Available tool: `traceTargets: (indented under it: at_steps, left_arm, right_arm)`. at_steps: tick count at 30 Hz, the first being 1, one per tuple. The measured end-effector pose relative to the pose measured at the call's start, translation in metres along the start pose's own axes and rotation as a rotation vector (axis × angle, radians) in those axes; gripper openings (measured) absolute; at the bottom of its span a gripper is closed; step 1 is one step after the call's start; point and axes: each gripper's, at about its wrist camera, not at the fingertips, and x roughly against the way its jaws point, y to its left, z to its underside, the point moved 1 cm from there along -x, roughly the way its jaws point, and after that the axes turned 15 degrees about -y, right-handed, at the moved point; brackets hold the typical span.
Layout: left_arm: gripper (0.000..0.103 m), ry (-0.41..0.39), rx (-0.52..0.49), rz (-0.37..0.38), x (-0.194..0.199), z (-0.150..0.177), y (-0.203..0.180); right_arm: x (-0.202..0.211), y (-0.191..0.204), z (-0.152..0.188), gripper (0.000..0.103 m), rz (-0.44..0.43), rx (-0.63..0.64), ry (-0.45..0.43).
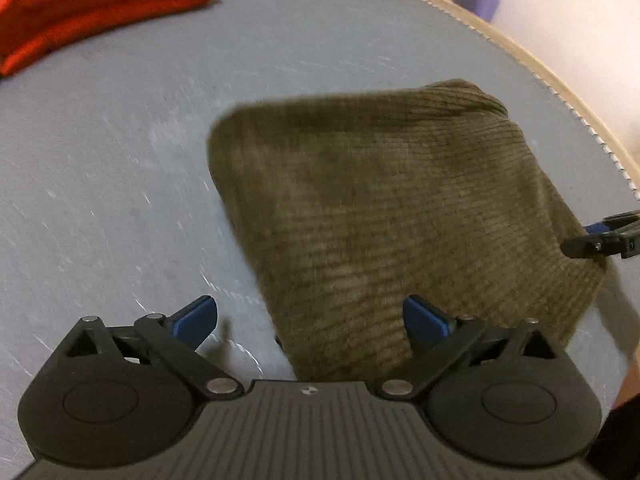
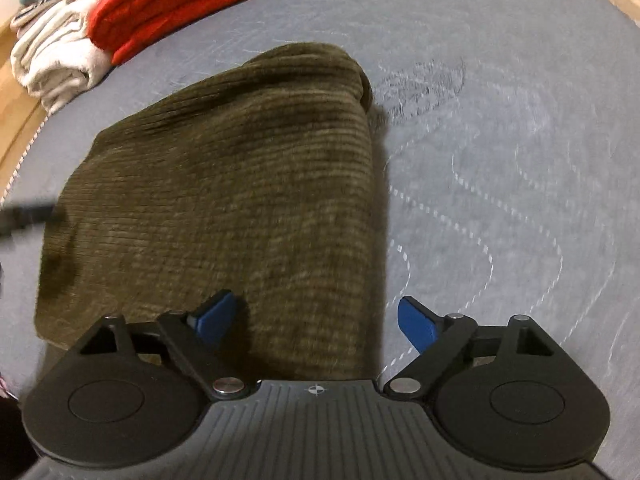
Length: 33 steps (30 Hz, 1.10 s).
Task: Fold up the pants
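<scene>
Folded pants (image 1: 392, 216) lay mid-mat (image 1: 120, 168). Beyond them I saw a red blanket (image 2: 172, 4) w/ white towels (image 2: 56, 64) beside it, nothing blocking. Left gripper (image 1: 310, 320) and right gripper (image 2: 316, 320) both gaped wide, holding nothing, pants' near edge between the pads. Frames blurry; towel stack cut off.

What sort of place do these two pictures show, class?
Probably a bedroom or laundry spot at home: a quilted grey mattress in a wooden frame, and folded clothes stacked beside the olive corduroy pants.
</scene>
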Motion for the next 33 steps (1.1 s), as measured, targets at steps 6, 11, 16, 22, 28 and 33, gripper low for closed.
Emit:
traceTargets:
  at_steps: [6,11,16,22,28,33]
  left_arm:
    - [0.058,0.018,0.233,0.154,0.008,-0.008,0.039]
    - [0.092,0.009,0.135,0.030,0.000,-0.008,0.029]
    - [0.092,-0.116,-0.059,-0.085,0.043,-0.023,0.004]
    - [0.083,-0.238,-0.199,0.054,0.076,-0.018,-0.036]
    - [0.075,0.051,-0.387,0.031,0.034,0.025,-0.050]
    - [0.079,-0.011,-0.390,-0.072,0.068,0.008,-0.057]
  right_arm:
    - [0.020,0.024,0.010,0.051,-0.068,0.077,-0.022]
    - [0.018,0.030,0.014,0.050,-0.045,0.078,-0.030]
    - [0.025,0.033,0.007,0.052,0.005,0.116,-0.051]
    - [0.070,0.079,-0.002,0.071,0.068,0.361,-0.314]
    - [0.015,0.090,0.040,0.089,0.065,0.575,-0.041]
    - [0.028,0.090,0.022,0.091,0.131,0.484,-0.063]
